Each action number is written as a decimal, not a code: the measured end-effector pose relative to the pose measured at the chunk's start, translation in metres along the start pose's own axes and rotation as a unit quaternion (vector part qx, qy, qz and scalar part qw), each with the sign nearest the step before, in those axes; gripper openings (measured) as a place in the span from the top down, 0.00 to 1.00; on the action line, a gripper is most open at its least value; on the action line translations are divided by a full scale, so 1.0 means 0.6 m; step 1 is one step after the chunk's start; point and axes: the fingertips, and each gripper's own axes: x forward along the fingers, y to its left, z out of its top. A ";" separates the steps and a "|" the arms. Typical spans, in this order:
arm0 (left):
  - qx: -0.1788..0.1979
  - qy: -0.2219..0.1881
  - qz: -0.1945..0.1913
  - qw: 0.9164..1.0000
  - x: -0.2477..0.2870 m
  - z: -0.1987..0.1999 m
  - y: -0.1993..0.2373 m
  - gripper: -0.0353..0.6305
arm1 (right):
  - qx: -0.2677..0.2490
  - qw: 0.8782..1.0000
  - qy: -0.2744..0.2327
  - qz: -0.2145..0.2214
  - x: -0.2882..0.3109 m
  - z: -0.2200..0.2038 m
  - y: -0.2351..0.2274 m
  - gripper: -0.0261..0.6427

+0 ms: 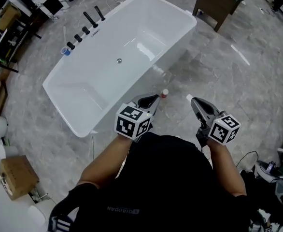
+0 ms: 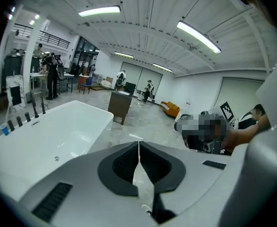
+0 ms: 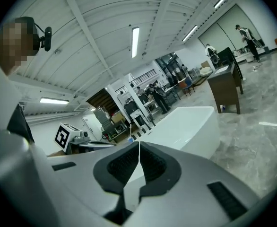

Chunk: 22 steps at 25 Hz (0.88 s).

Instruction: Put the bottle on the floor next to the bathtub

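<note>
The bottle (image 1: 164, 94) is on the floor (image 1: 219, 71) just beside the bathtub (image 1: 129, 79); upright or lying, I cannot tell. The left tool (image 1: 153, 99) and right tool (image 1: 194, 103) are closed and empty. A careless left swing could knock it. Only the head view shows it; the 2 gripper views show jaws meeting.

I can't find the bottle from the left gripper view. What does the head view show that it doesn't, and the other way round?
Head view only: a red-capped bottle on the floor beside the bathtub, just past the left gripper, and a cardboard box.
Left gripper view only: its jaws closed together with nothing between them, ceiling lights, distant people and an orange seat.
Both: the bathtub, its black taps, the blue cup and the dark cabinet.
</note>
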 end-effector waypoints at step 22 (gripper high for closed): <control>-0.051 -0.024 0.103 0.993 -0.038 -0.104 -0.178 0.92 | -0.031 0.994 0.065 0.078 -0.161 -0.092 -0.022 0.90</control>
